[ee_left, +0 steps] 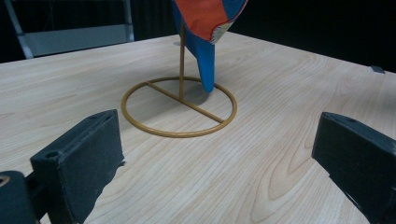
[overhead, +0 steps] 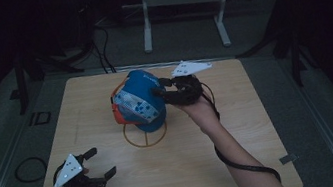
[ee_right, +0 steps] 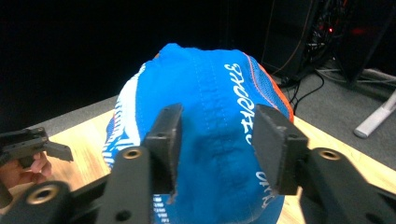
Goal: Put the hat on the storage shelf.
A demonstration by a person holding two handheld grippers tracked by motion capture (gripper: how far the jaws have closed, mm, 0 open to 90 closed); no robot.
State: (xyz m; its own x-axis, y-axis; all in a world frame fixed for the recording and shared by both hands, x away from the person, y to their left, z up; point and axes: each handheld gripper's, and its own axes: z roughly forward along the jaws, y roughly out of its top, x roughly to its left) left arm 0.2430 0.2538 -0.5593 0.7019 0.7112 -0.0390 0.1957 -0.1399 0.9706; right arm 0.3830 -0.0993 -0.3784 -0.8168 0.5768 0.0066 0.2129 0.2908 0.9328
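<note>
A blue cap (overhead: 138, 100) with an orange and white patterned side hangs on a thin brass wire stand (overhead: 146, 138) at the middle of the wooden table (overhead: 260, 124). My right gripper (overhead: 161, 90) is at the cap's right side, open; in the right gripper view the jaws (ee_right: 217, 140) stand apart against the blue crown (ee_right: 215, 93) without pinching the fabric. My left gripper (overhead: 100, 162) rests low near the table's front left, open and holding nothing. Its view (ee_left: 217, 158) looks at the stand's ring base (ee_left: 180, 107) and the cap's hanging brim (ee_left: 208, 18).
A white metal frame (overhead: 180, 0) stands on the floor behind the table. A black cable loop (overhead: 29, 168) lies on the floor at the left. Small tape marks (overhead: 288, 159) sit near the table's front corners. The room around is dark.
</note>
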